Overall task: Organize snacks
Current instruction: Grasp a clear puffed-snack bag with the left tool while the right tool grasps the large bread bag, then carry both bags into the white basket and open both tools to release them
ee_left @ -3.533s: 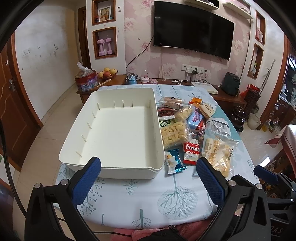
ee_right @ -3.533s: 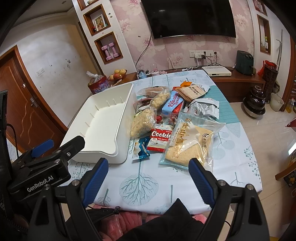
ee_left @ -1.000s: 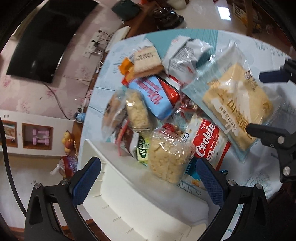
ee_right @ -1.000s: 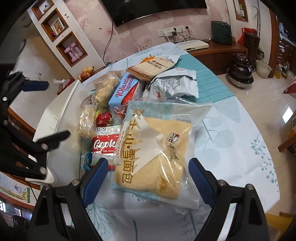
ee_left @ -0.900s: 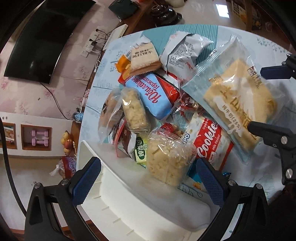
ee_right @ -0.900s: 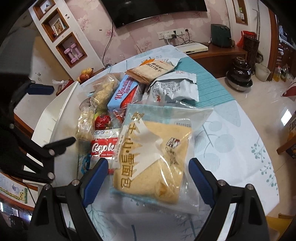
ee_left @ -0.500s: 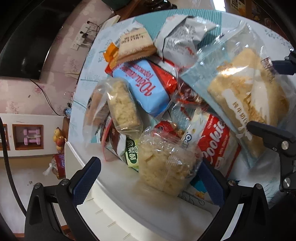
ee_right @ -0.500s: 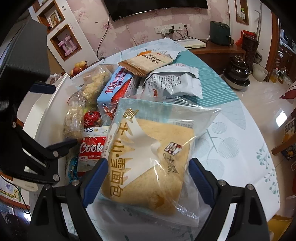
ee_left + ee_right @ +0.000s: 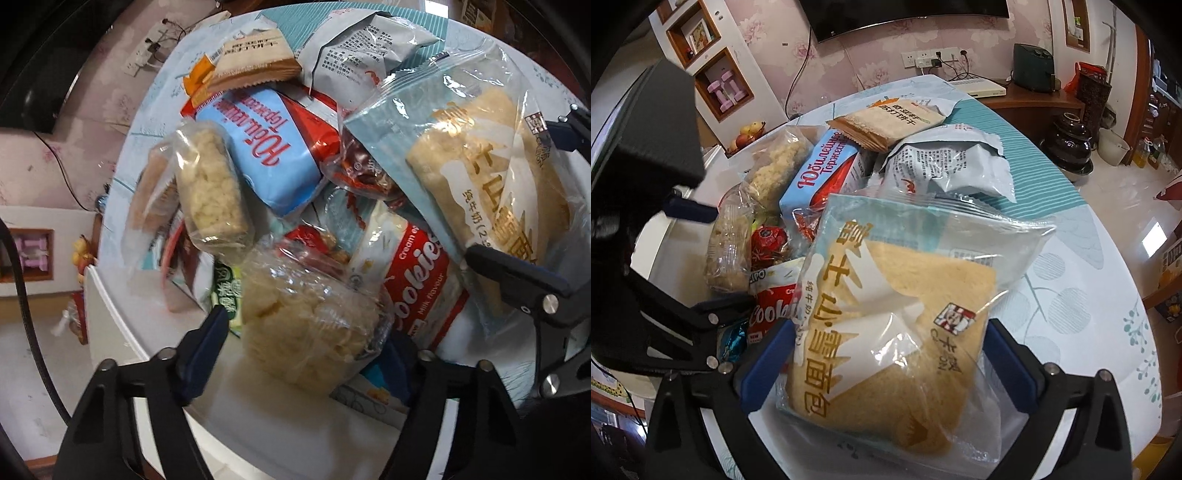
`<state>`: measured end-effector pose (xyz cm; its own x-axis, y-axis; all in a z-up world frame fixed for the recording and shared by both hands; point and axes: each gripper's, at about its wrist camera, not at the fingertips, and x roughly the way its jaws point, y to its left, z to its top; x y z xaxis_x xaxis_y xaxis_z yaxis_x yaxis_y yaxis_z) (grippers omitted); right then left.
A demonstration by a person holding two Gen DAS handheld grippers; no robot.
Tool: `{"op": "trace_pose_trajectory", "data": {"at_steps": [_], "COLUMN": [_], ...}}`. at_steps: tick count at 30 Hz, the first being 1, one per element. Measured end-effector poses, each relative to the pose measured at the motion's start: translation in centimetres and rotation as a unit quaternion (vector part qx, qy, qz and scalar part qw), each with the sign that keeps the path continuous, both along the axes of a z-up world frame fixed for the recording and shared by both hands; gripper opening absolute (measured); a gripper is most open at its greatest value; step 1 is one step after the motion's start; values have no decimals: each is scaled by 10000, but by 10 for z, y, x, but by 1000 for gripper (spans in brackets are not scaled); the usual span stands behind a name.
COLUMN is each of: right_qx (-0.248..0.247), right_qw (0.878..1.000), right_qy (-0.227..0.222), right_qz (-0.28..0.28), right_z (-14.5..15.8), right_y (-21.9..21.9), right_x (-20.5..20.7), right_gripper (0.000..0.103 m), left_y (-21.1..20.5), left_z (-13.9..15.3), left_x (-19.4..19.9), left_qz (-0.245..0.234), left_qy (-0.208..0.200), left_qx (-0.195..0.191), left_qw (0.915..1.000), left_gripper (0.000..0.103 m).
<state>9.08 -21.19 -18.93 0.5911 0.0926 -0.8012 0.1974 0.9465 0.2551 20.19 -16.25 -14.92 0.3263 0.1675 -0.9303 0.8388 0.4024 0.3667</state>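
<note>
Where the left wrist view looks steeply down, the left gripper point(image 9: 306, 343) straddles a clear crinkled bag of pale puffed snacks point(image 9: 310, 325); its jaws are closing, the blue pads just beside the bag's two sides, and whether they already press on it I cannot tell. The bag lies against the rim of the white plastic storage bin point(image 9: 258, 424), which fills the lower part of the view. Packets crowd every other side: a red and white cookie packet point(image 9: 417, 284) touches it on the right, a clear wrapped bar of puffed rice point(image 9: 212, 199) lies above left, and a blue and red biscuit pack point(image 9: 266, 147) sits beyond that. The only bare ground near the pads is the bin's inner wall.

In the right wrist view, the right gripper point(image 9: 886, 354) stands with its jaws opening wide around a large clear and pale blue bag holding a slab of yellow bread point(image 9: 897, 332). The bag lies between the pads; its edges brush or nearly brush them, with no squeeze showing. On the bag's right the leaf-printed tablecloth point(image 9: 1089, 295) lies bare out to the table's rounded edge. On its left the cookie packet is tucked under the bag's margin, and the black frame of the left gripper stands close there. A grey crumpled foil pouch point(image 9: 949, 166) and a tan cracker packet point(image 9: 890, 122) lie farther back.
</note>
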Motion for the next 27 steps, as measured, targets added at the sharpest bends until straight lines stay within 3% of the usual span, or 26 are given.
{"op": "trace_pose_trajectory", "data": {"at_steps": [7,20,27], "right_qx": [-120,-187,88], "right_qw": [9999,9997,9999], "right_qy": [0,122,62], "right_qz": [49,98,-36], "right_z": [-2,1,8], "right_y": [2,3,-6], "right_x": [0,-7,-20], "right_gripper": [101,89,70], "left_y": [1,4,9], "left_z": [2,18,47], "left_x": [1,-7,-16], "left_qz": [156,414,568], "left_qy": [36,-27,-127], "left_qx": [-94,-254,-561], "left_qw": [9998,9988,9967], "left_gripper": [64,60,59]}}
